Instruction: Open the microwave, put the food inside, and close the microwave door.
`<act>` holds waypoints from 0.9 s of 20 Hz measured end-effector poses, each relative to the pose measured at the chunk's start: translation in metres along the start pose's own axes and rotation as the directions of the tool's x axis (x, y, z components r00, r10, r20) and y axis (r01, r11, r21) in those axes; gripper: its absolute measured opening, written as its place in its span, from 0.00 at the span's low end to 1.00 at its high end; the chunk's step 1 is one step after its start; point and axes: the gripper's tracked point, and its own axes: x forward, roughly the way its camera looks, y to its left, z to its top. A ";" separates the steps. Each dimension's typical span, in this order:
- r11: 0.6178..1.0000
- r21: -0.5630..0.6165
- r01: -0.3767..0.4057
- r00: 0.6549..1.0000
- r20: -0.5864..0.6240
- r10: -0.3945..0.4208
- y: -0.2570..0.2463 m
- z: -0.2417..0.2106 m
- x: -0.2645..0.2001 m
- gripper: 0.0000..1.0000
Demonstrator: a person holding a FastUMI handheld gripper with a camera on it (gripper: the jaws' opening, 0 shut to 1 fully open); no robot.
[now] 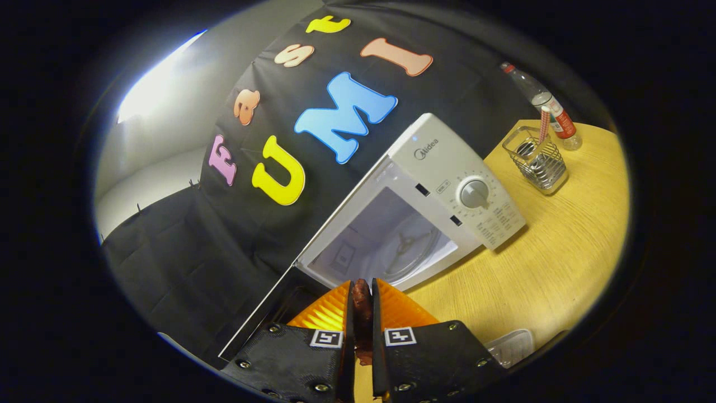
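Observation:
A white microwave (447, 168) stands on the wooden table (559, 268), its door (263, 313) swung open to the left. Inside its lit cavity lies the glass turntable (411, 252). My gripper (362, 288) hovers just in front of the cavity opening, tilted. Its fingers are shut on a dark reddish-brown piece of food (362, 313), which is pinched between them and pokes out a little past the tips.
Beyond the microwave's control side stands a wire basket (537, 159) holding round things, and a plastic bottle (545, 106) behind it. A clear plastic container (512, 347) sits near the table's front edge, right of the fingers.

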 end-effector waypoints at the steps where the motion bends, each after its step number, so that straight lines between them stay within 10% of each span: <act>1: 1.000 -0.009 0.008 1.000 0.011 -0.008 0.004 -0.004 0.013 0.13; 18: 0.986 -0.060 0.157 0.969 0.200 -0.142 -0.004 -0.005 0.201 0.13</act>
